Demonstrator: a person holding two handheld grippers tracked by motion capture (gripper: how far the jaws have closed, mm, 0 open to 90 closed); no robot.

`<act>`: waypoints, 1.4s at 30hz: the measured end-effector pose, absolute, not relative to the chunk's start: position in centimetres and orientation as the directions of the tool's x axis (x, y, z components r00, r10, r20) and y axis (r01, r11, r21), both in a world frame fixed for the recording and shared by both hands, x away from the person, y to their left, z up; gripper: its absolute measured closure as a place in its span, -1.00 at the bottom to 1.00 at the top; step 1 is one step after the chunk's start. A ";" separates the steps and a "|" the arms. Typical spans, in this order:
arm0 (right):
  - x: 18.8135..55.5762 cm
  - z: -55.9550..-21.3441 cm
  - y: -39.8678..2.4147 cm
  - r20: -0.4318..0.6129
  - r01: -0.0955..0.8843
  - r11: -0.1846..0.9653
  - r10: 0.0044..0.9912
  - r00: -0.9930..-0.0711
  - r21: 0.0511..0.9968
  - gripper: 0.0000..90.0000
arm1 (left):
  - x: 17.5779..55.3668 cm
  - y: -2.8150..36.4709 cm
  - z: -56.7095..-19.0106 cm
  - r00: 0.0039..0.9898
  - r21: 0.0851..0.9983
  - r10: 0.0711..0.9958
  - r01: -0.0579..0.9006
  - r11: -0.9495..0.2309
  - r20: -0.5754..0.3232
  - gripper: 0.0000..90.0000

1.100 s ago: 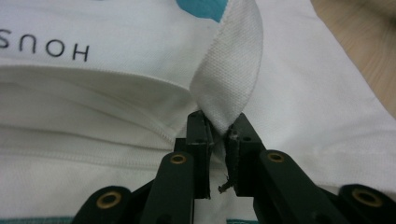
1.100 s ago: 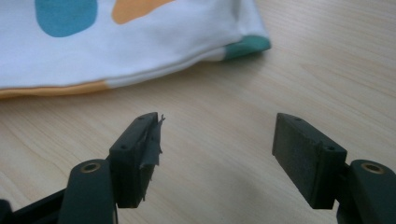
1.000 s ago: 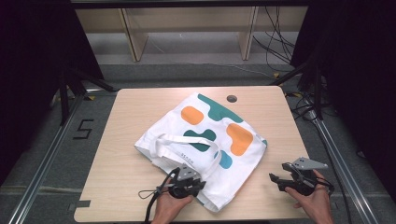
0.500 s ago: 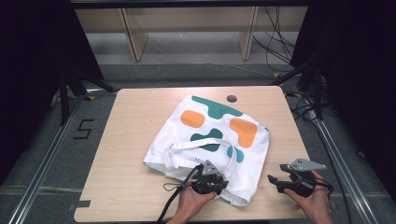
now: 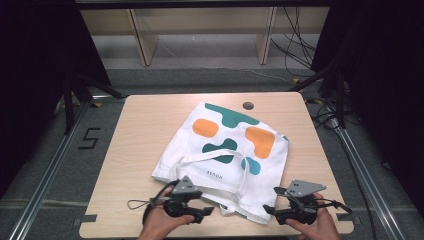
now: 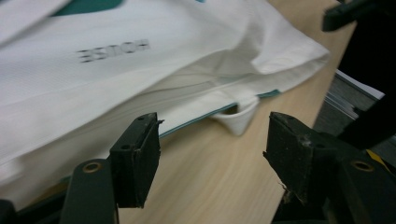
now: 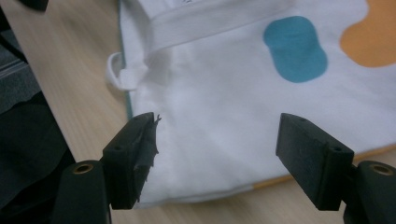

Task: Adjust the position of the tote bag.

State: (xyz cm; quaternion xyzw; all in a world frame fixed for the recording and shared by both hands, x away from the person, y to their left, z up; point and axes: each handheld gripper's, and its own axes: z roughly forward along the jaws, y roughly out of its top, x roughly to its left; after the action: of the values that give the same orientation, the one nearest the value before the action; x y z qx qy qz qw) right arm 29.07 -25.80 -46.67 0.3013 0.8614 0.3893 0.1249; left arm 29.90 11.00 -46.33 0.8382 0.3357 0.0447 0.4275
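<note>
High view showed our two grippers at the near edge of the table, one on either side of the white tote bag. Our left gripper had just been opening its jaws; in the left gripper view they stood well apart with nothing between them, bare wood below and the bag's hem just beyond the tips. Our right gripper held its jaws wide as well, and in the right gripper view they hovered over the near corner of the bag without pressing on the cloth. The bag lay flat near the middle of the table, printed side up, its handle looped across the front and a small strap loop poking out at the near edge. Farther off sat a round dark cable port in the tabletop. We judged that a careless pinch might catch one layer of cloth, so the bag would bunch or drag toward the table's edge rather than lift cleanly.
</note>
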 end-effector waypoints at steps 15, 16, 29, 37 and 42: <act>28.6 -48.8 -21.2 -0.034 0.394 0.642 0.548 -0.836 0.658 -0.26 | 31.7 19.6 -47.4 0.574 0.731 0.815 0.591 -0.341 -0.085 -0.34; 28.6 -48.9 -21.1 -0.044 0.394 0.648 0.550 -0.834 0.652 -0.25 | 31.8 19.7 -47.4 0.561 0.735 0.824 0.590 -0.335 -0.075 -0.34; 28.2 -48.7 -22.3 -0.120 0.332 0.698 0.513 -0.850 0.634 0.93 | 32.7 20.3 -48.6 0.505 0.696 0.863 0.609 -0.381 0.030 -0.45; 28.1 -48.0 -24.2 -0.117 0.371 0.686 0.553 -0.825 0.627 0.96 | 34.0 19.2 -49.7 0.511 0.686 0.855 0.593 -0.421 0.082 -0.46; 28.5 -47.5 -25.9 -0.131 0.367 0.670 0.570 -0.811 0.646 0.96 | 34.2 18.3 -50.3 0.521 0.684 0.849 0.588 -0.431 0.088 -0.47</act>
State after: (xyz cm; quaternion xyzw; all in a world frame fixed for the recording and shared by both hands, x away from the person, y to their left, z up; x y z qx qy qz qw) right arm 28.47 -25.85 -47.47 0.2606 0.8991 0.3118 0.1630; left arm 34.23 18.26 -50.30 0.8179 0.4393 0.2162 0.3022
